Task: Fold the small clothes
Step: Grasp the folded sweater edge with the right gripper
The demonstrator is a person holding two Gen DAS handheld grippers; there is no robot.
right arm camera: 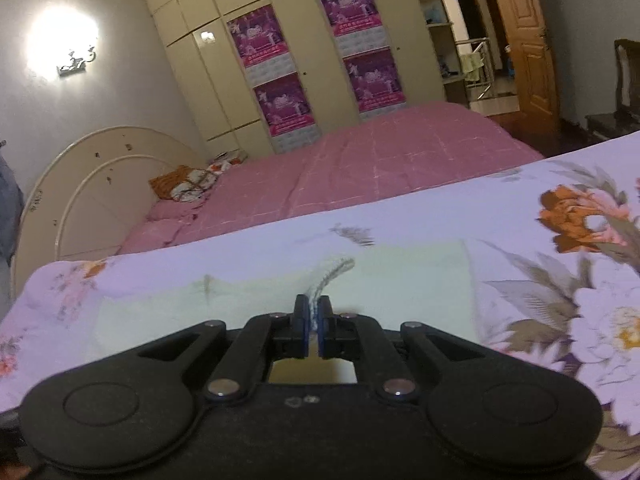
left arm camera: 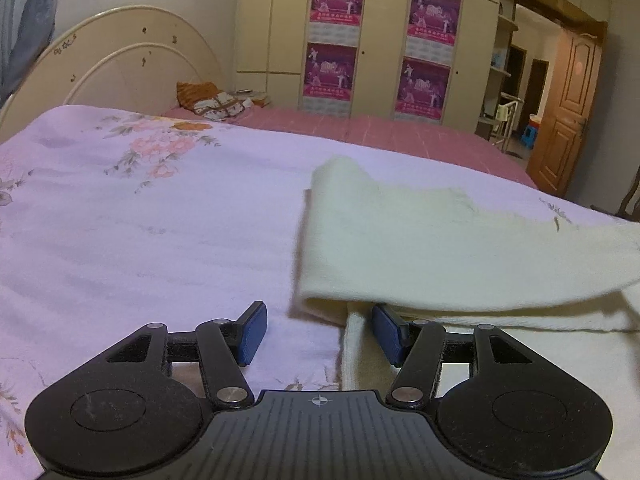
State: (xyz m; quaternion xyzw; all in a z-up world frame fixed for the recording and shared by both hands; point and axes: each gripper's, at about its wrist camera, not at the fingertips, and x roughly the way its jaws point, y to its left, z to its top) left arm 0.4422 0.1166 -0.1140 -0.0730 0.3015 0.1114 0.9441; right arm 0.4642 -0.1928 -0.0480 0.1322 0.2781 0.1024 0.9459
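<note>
Pinching the soft, limp cream garment [right arm camera: 400, 276] at its edge, the right claw [right arm camera: 313, 322] grips; the left claw [left arm camera: 316, 330] gapes wide, empty.

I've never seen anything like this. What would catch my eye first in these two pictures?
Probably the cream cloth, folded over on the floral sheet in the left view, with the open left gripper at its near edge. In the right view, the right gripper is pinching a fold of that cloth. Behind, four bright purple posters hang on the wardrobe.
</note>
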